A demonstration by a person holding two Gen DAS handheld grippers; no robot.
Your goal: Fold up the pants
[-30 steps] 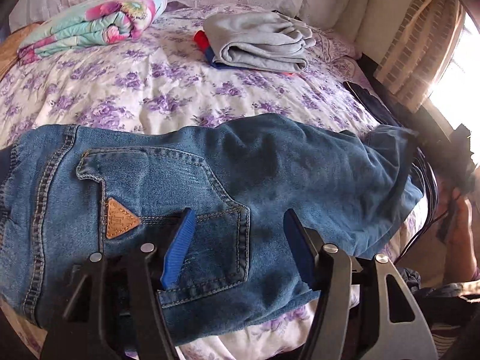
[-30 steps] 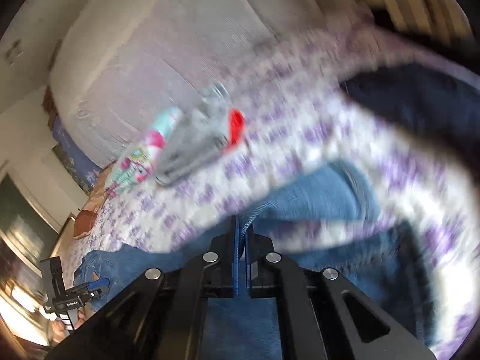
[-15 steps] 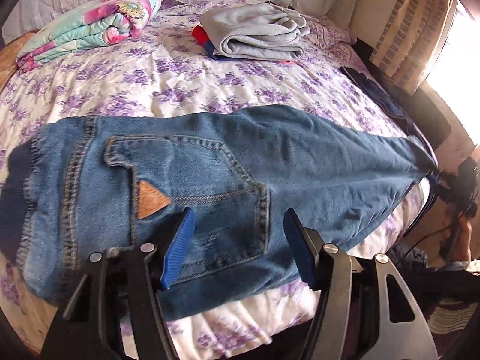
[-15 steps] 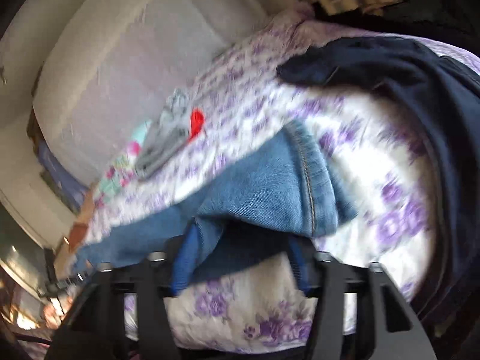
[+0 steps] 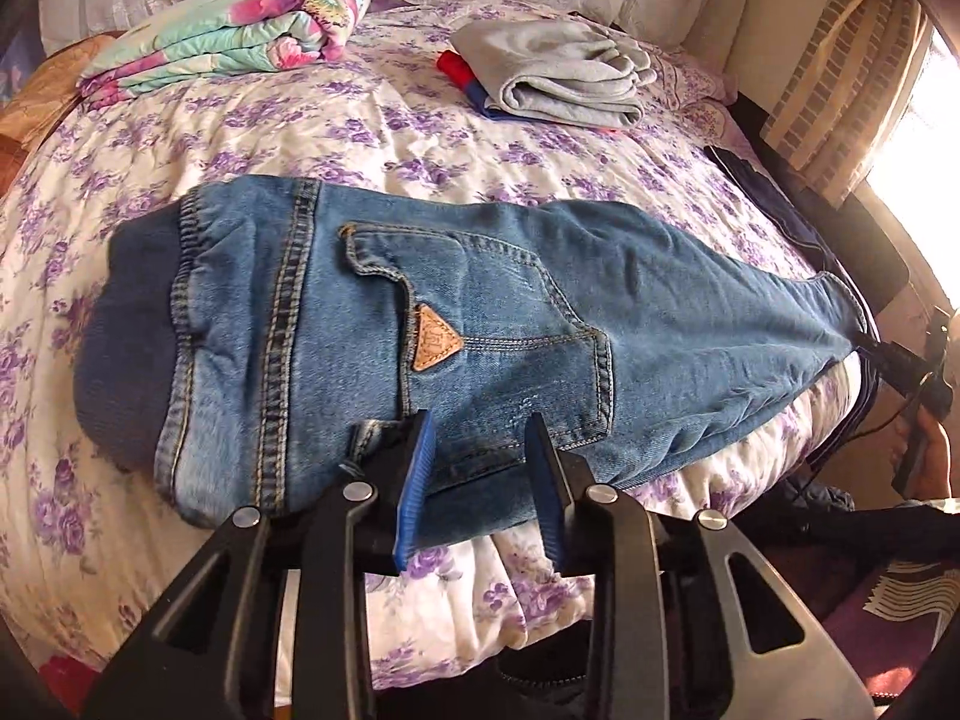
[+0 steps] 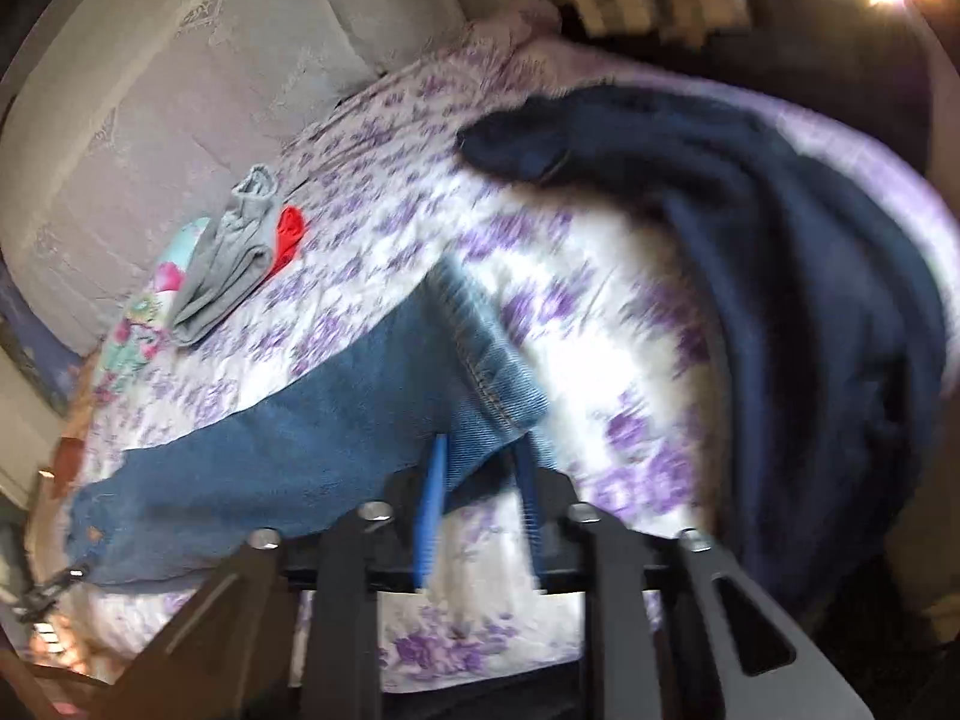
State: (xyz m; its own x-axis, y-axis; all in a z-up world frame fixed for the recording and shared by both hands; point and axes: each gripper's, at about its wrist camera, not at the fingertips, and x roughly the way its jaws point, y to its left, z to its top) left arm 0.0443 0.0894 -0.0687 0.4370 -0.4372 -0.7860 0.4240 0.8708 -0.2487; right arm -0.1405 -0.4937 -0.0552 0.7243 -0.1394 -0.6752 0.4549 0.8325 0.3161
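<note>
Blue jeans (image 5: pixel 492 324) lie across the flowered bed, waistband at the left, legs folded together toward the right edge. My left gripper (image 5: pixel 483 438) is open, its blue pads over the seat edge near the back pocket, holding nothing. In the right wrist view the jeans (image 6: pixel 336 438) stretch to the left, and my right gripper (image 6: pixel 480 456) is open with the leg hem lying between its pads. The right gripper also shows in the left wrist view (image 5: pixel 900 360) at the hem end.
A folded grey garment (image 5: pixel 558 78) on red and blue cloth and a folded flowered blanket (image 5: pixel 234 42) lie at the bed's far side. A dark navy garment (image 6: pixel 780 276) lies at the bed's right edge. A curtain (image 5: pixel 840 78) hangs at the right.
The right gripper opened from shut and the hem dropped onto the bed. The jeans now lie flat and stretched; the left gripper stayed open and drew back toward the bed's near edge.
</note>
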